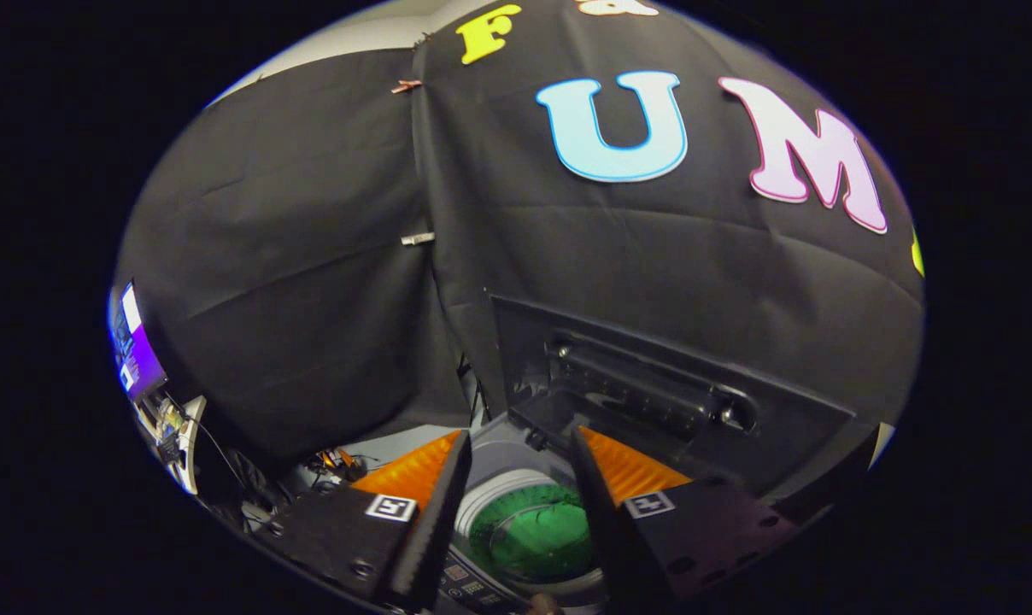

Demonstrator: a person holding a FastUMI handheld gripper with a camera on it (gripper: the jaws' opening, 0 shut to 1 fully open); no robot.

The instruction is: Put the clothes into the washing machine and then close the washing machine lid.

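Observation:
A top-loading washing machine (pixel 516 453) stands below and just ahead of my gripper (pixel 520 444). Its dark lid (pixel 653 384) stands raised behind the opening, with a handle recess on its inner face. Inside the round drum a green garment (pixel 537 534) lies at the bottom, seen between my two fingers. The fingers are spread apart above the drum opening and hold nothing. A strip of the control panel (pixel 473 585) with buttons shows at the machine's near edge.
Black cloth walls rise behind the machine. To the left stand a lit screen (pixel 133 346) and a clutter of cables and small devices (pixel 174 427). Some orange and dark items (pixel 337 461) lie on the pale floor left of the machine.

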